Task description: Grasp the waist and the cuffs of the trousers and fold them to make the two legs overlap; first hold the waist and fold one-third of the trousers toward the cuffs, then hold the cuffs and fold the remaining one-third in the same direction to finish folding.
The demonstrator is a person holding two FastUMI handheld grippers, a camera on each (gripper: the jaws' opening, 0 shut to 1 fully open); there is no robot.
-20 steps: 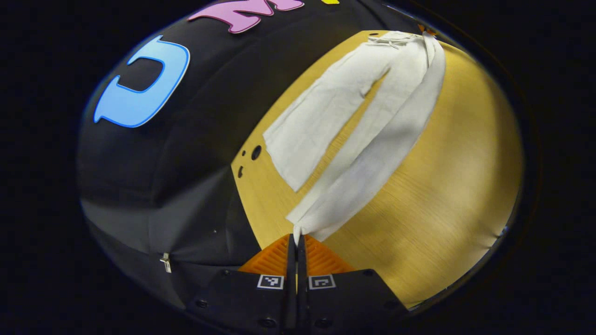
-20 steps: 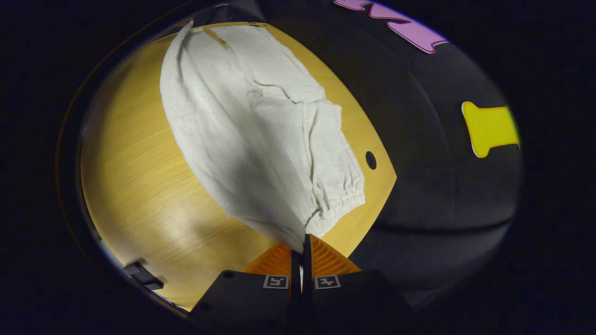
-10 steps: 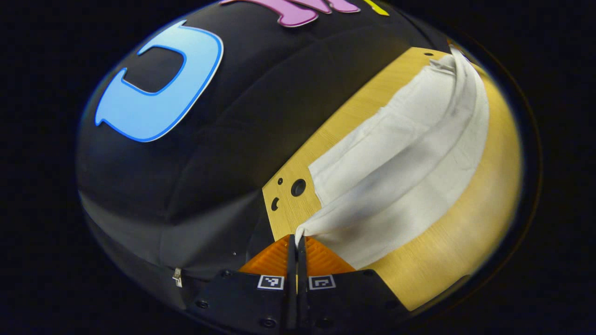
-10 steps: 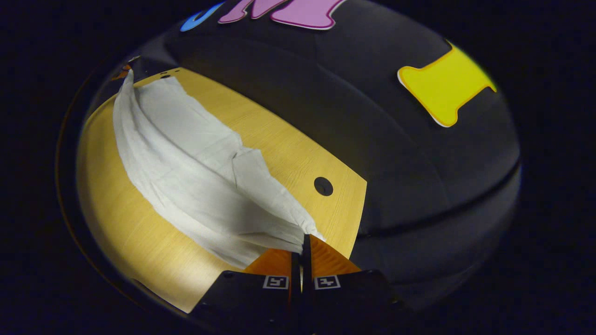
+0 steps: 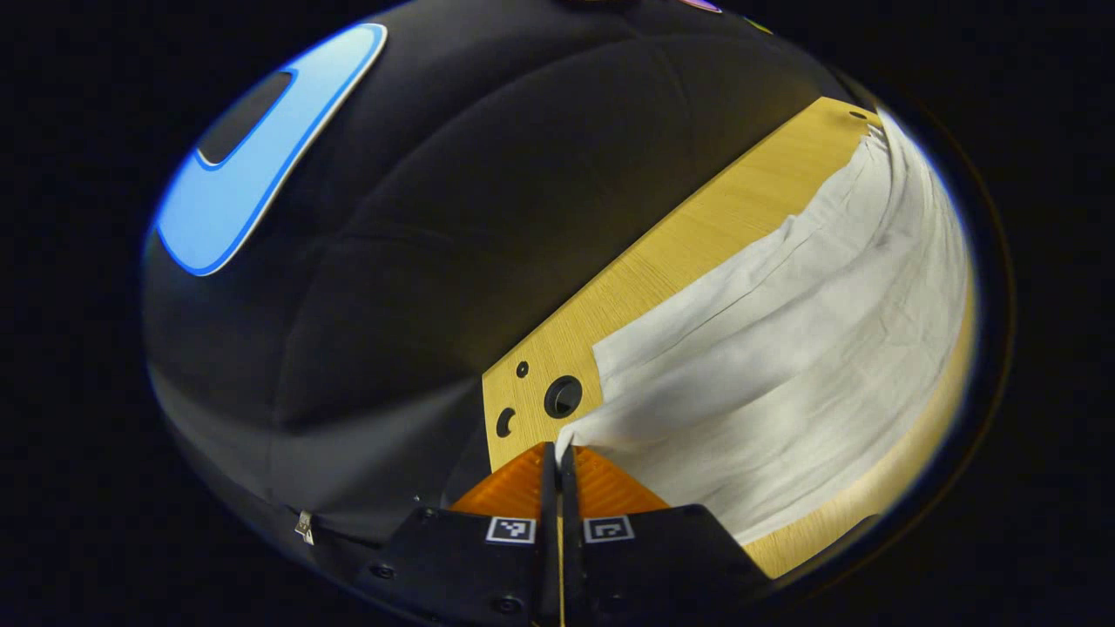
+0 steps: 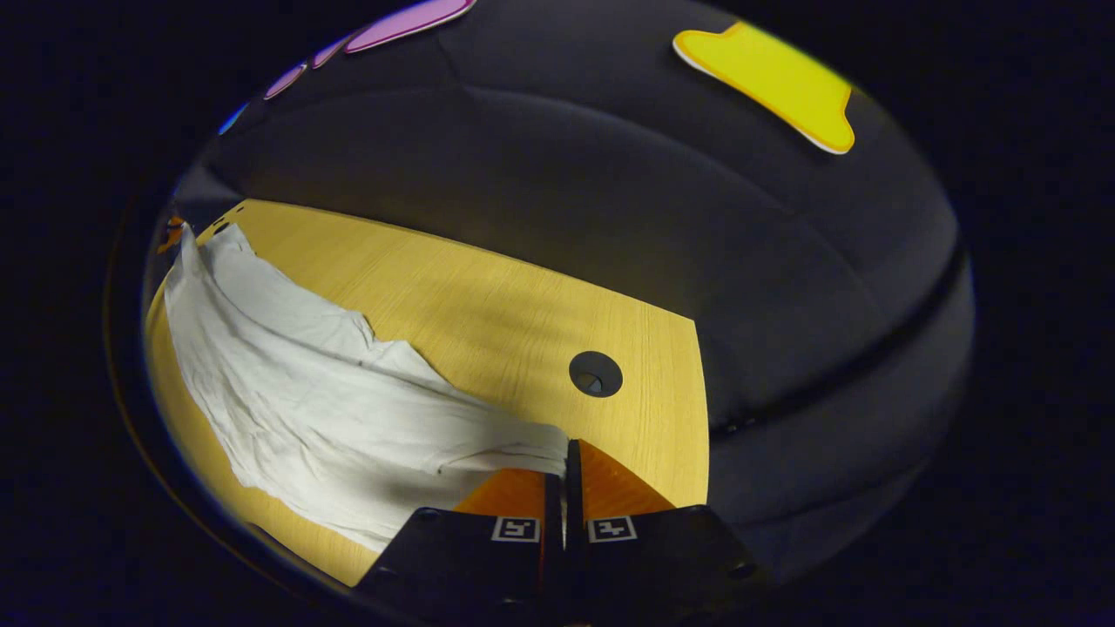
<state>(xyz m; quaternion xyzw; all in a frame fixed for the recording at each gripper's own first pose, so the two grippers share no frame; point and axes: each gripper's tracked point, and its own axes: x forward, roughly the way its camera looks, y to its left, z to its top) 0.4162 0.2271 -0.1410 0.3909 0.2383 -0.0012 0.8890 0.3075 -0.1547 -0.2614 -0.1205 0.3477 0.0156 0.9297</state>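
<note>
White trousers [image 5: 784,348] lie stretched along a wooden table [image 5: 697,235]. In the left gripper view my left gripper [image 5: 558,453] is shut on the cuff end of one leg, low over the table, with that leg lying over the other. In the right gripper view my right gripper [image 6: 564,453] is shut on the waist end of the trousers [image 6: 331,401], also close to the table top. The cloth runs away from each gripper toward the far end. How exactly the two legs line up is hard to tell.
The table [image 6: 488,305] has a round cable hole [image 6: 596,374] near the right gripper and a larger hole [image 5: 563,396] with two small ones near the left gripper. The booth's black cloth wall stands right behind the table's far edge.
Both grippers have carried the lifted leg and waist edge over toward the far side and lowered them. The gap between the legs has closed, and the cloth now lies flat on the table.
</note>
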